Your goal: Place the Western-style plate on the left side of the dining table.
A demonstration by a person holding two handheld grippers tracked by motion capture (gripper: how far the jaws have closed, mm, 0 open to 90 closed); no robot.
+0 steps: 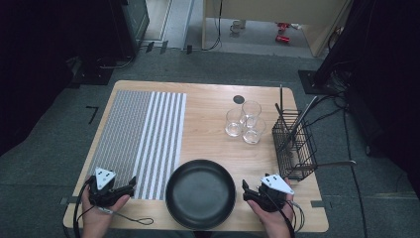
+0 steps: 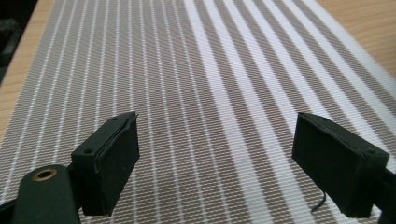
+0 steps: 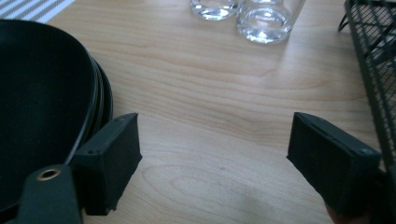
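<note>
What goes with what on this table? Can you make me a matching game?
Things:
1. black plate
2. striped mat
3. glasses
4. wire basket

Places:
A. far right edge of the table
B. near edge, between the two hands
C. left part of the table
D. just left of the basket

Pairs: 1-B, 2-C, 3-D, 4-A

Left gripper (image 1: 130, 184) was held in left hand (image 1: 99, 210) just left of black plate (image 1: 200, 193), jaws spread wide, nothing between them, pointing away from person. Right gripper (image 1: 245, 187) was held in right hand (image 1: 272, 214) just right of that plate, jaws apart, empty, tips turned toward plate rim. Cables trailed from both.
</note>
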